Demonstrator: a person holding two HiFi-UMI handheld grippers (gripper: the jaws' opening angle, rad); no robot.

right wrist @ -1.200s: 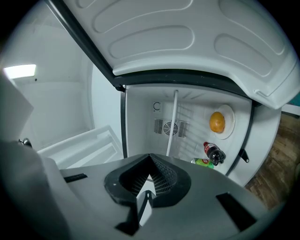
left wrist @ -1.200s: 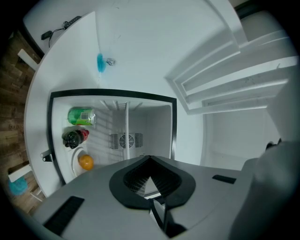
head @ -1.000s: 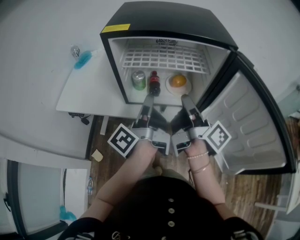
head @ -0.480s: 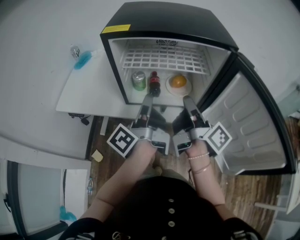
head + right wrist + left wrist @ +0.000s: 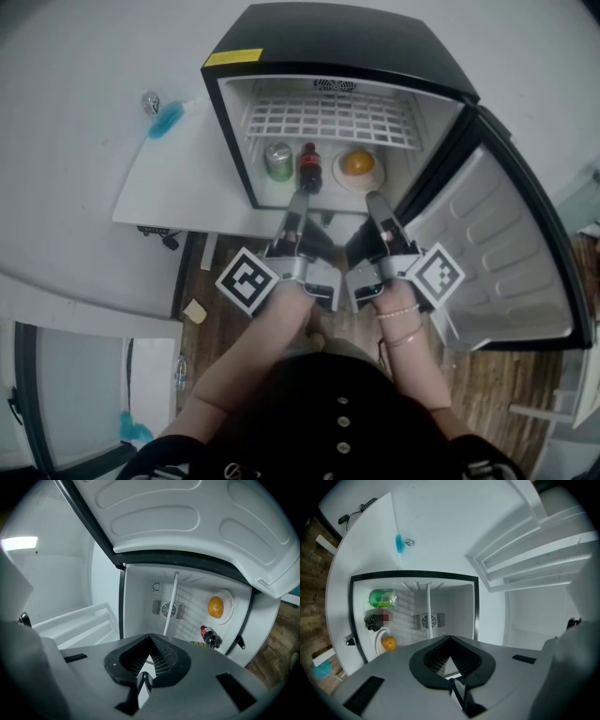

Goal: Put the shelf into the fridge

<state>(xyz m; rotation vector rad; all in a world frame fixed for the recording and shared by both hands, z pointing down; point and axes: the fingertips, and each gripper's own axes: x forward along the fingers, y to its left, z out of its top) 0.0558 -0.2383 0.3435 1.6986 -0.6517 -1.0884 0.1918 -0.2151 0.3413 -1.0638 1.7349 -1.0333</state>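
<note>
The fridge (image 5: 356,37) is black outside with a yellow label (image 5: 232,56) and white within — its shelf (image 5: 328,117) is a white wire grid. The can (image 5: 277,160) is green, the bottle (image 5: 309,169) dark with a red band, the fruit (image 5: 356,162) orange, the plate (image 5: 375,178) white. The floor (image 5: 211,323) is brown wood.

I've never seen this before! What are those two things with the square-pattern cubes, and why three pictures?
A person holds a left hand-held gripper and a right hand-held gripper, tools with two pinching jaws; both are closed and empty. One picture comes from a camera on the person's head, the others from cameras on each gripper. On the white table stands an open black mini fridge. Inside are a white wire shelf, a green can, a dark soda bottle and an orange fruit on a white plate.
</note>
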